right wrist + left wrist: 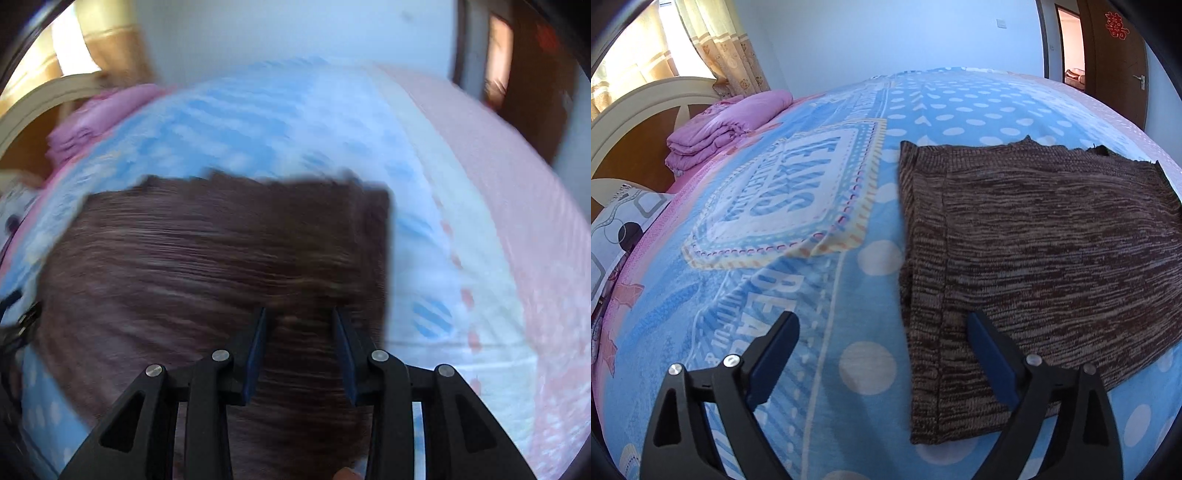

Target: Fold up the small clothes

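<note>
The bed [820, 295], under a blue dotted blanket, is carrying the task's thing: a brown knit garment [1034, 240] is lying flat on it, already looking doubled into a rough rectangle, with a folded pink quilt [716, 129] sitting well apart near the headboard.

The likely trouble from here is the loose knit dragging. If either gripper is catching only the top layer, or taking the fuzzy blanket along with it, the next fold may be skewing or bunching at the near left edge, where the layers are lying uneven.

The left gripper [882, 354] is tilting steeply down over that near left edge, its fingers [991, 363] standing wide and gripping nothing; one is hovering over the knit, the other over bare blanket.

The right gripper [299, 350] is also pointing steeply down, above the garment's near right part, in a badly blurred view. Its fingers are standing narrow with brown knit showing in the gap, and they seem not to be pinching it.
</note>
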